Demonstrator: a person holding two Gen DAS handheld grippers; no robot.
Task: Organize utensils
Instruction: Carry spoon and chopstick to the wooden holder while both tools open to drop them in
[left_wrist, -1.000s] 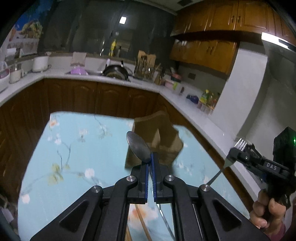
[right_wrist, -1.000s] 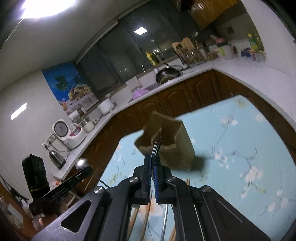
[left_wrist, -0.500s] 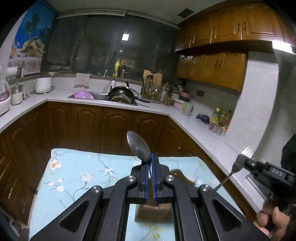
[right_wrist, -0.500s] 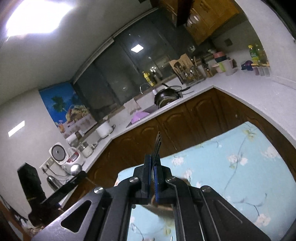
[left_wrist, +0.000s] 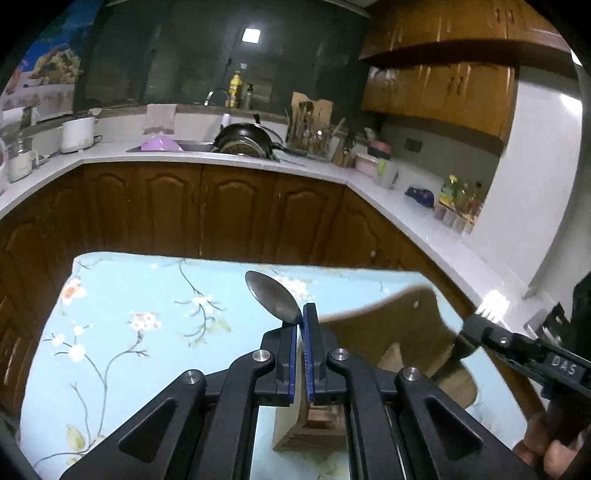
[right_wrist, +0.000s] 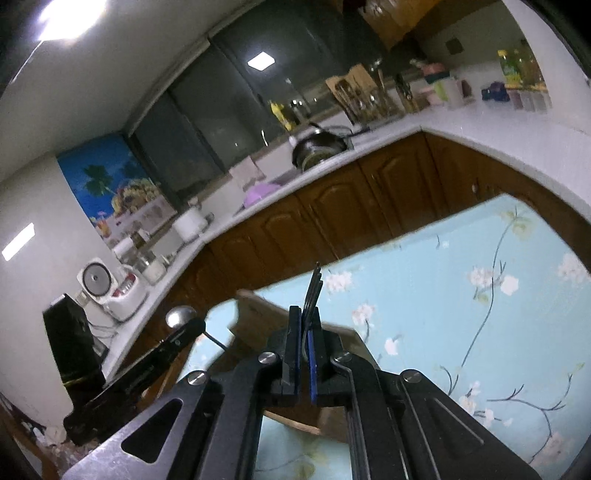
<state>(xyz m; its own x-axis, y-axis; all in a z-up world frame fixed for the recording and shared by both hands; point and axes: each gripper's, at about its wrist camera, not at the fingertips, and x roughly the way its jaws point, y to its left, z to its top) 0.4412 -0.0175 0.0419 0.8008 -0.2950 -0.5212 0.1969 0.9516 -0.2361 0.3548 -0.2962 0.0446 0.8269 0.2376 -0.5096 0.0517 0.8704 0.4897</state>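
Observation:
My left gripper (left_wrist: 300, 314) is shut on a metal spoon (left_wrist: 272, 297), bowl end up, above the table. A wooden utensil holder (left_wrist: 402, 332) stands on the blue floral tablecloth (left_wrist: 140, 317), just right of and below the left gripper. My right gripper (right_wrist: 303, 317) is shut on a fork (right_wrist: 313, 291), tines up, right over the holder (right_wrist: 258, 317). In the left wrist view the right gripper (left_wrist: 476, 328) holds the fork tines (left_wrist: 493, 304) at the holder's right side. In the right wrist view the left gripper (right_wrist: 192, 326) and the spoon bowl (right_wrist: 180, 316) show at left.
Dark wooden cabinets (left_wrist: 207, 210) and a white counter (left_wrist: 424, 221) wrap around the table's far and right sides. A black pan (left_wrist: 247, 142), a pink bowl (left_wrist: 160, 144), a utensil rack (left_wrist: 310, 125) and bottles (left_wrist: 461, 195) stand on the counter. A rice cooker (right_wrist: 107, 284) stands at left.
Both grippers have tilted down and moved over the holder. The holder has come back into view beside the left gripper and under the right one. Spoon and fork stay gripped.

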